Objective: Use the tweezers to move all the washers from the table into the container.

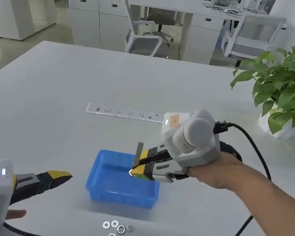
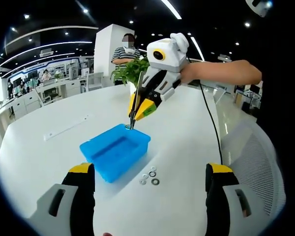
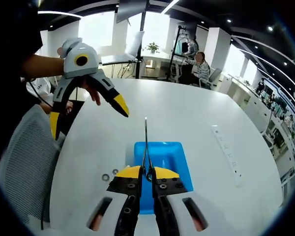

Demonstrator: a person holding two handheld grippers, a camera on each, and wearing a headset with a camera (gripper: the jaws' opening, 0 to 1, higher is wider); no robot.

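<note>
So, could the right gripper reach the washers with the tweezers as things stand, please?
Probably yes. The right gripper holds the tweezers over the container, and the washers lie on open table just beside its near wall, with nothing between them.

Thin metal tweezers (image 1: pixel 138 153) slant down over the blue container (image 1: pixel 119 196) rim; several silver washers (image 1: pixel 116 226) cluster just beside it.

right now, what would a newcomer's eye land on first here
The bright blue container on the white table, with the right claw shut on tweezers poised over it. A few washers lie on the table beside it, and the left claw hangs open nearby.
</note>
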